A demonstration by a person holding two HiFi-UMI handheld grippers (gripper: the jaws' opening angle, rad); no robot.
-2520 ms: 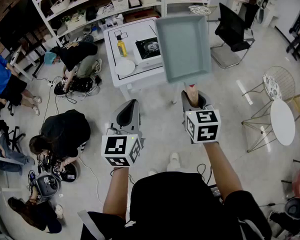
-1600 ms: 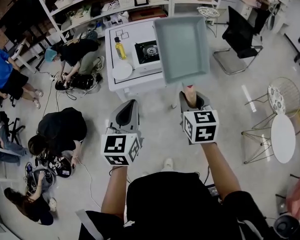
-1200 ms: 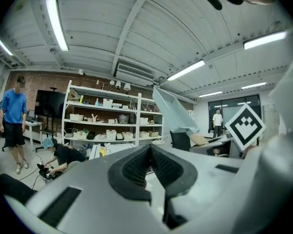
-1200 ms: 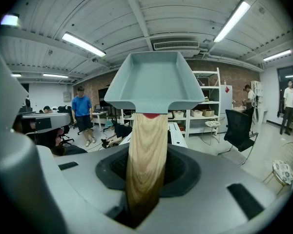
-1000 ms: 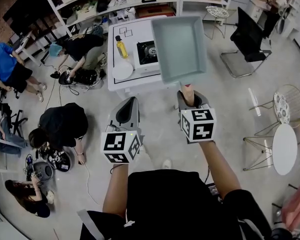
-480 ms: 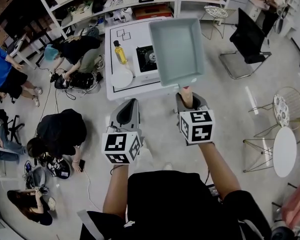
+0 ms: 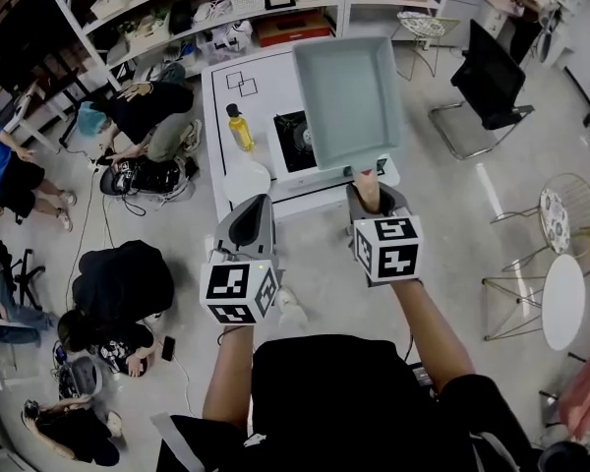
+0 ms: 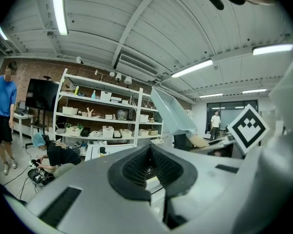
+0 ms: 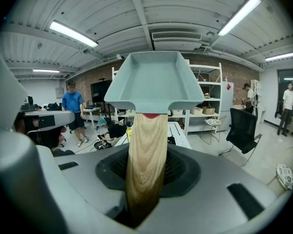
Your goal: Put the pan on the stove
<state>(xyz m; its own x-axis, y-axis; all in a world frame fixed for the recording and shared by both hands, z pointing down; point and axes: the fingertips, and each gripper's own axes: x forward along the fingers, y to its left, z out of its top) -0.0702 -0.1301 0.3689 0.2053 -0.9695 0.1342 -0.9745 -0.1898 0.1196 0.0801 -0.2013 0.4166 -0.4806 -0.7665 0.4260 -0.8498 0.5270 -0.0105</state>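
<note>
Grip first: the right hand-held gripper [image 9: 146, 179] has its jaws partly spread and clamped on the pan's wooden handle [image 9: 145, 155], exactly as it did a couple of seconds ago. The left hand-held gripper [image 8: 149, 167] has its jaws drawn almost together with nothing between them, and it rides idle beside the right one. Beyond the handle, the pale blue pan [image 7: 347, 91] is carried in the air, tilted up and away from the person.

What has changed lies beyond the pan. The white desk [image 7: 261, 101] has come much closer in the head view, and its near edge now sits just past the two hand-held grippers. The pan now overlaps the black stove [image 7: 293, 134] instead of hanging clear to its right. A yellow bottle [image 7: 240, 128] and a white plate [image 7: 247, 182] stand left of the stove.

I judge the approach nearly finished. What is left is lowering the pan level onto the burner.
</note>
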